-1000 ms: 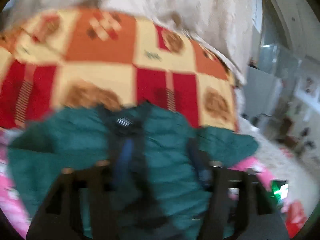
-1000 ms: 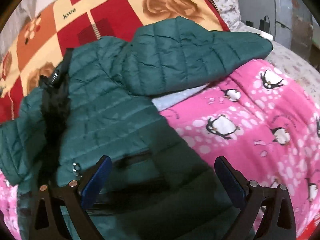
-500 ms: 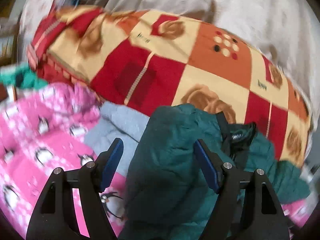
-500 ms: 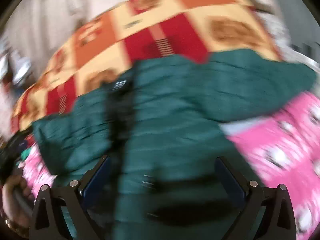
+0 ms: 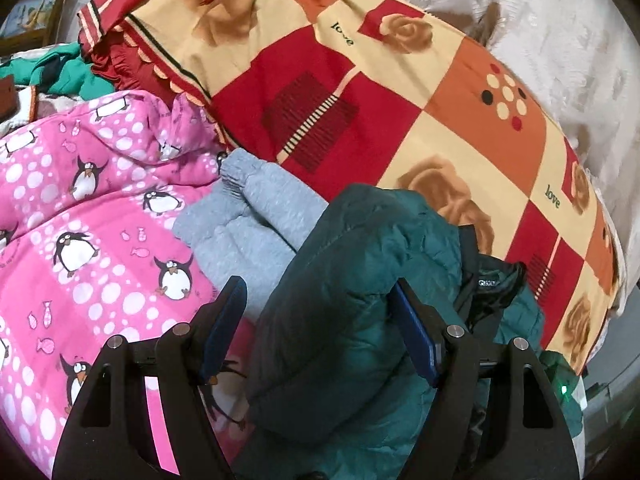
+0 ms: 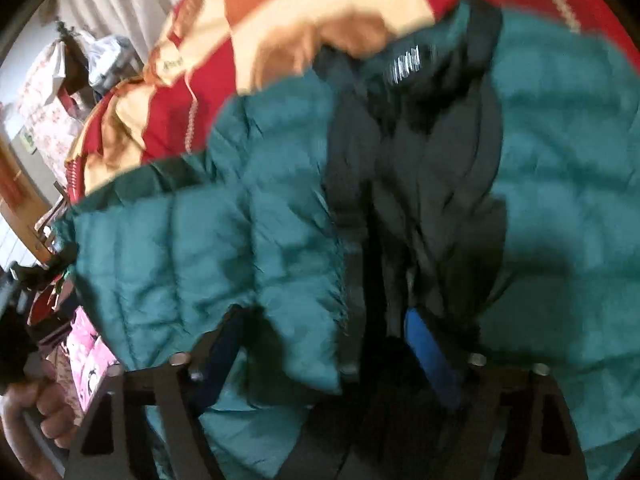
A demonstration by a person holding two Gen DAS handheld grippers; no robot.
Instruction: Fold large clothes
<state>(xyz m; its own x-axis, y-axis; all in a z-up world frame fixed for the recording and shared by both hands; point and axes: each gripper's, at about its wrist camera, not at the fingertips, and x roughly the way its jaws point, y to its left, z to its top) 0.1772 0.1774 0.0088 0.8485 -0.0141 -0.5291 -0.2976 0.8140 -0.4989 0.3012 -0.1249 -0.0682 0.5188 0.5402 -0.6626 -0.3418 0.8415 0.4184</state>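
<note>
one green puffer jacket [image 5: 360,280] lies bunched on the bed, its far edge against the big patchwork pillow [image 5: 400,100], with a pink penguin blanket [image 5: 80,220] to the left and a grey padded garment [image 5: 248,216] tucked between them. so that's one jacket, one pillow, one blanket, one grey piece, two grippers.

left gripper [image 5: 320,332] sits partly spread over a rolled green sleeve or side fold; the right pad is against the fabric, the left one looks clear, so i'd call it not gripping yet. right gripper [image 6: 324,356] has just been closing, with the edge of the left front panel and the dark lining between the jaws. the right view is smeared, so i can't tell if the pads actually bite.

for this step i'd get each gripper onto a single layer edge rather than a fat wad, pinch firmly since puffy nylon slips, then lift both sides evenly so the jacket spreads flat before folding. a hand [image 6: 36,412] shows at the near left.
</note>
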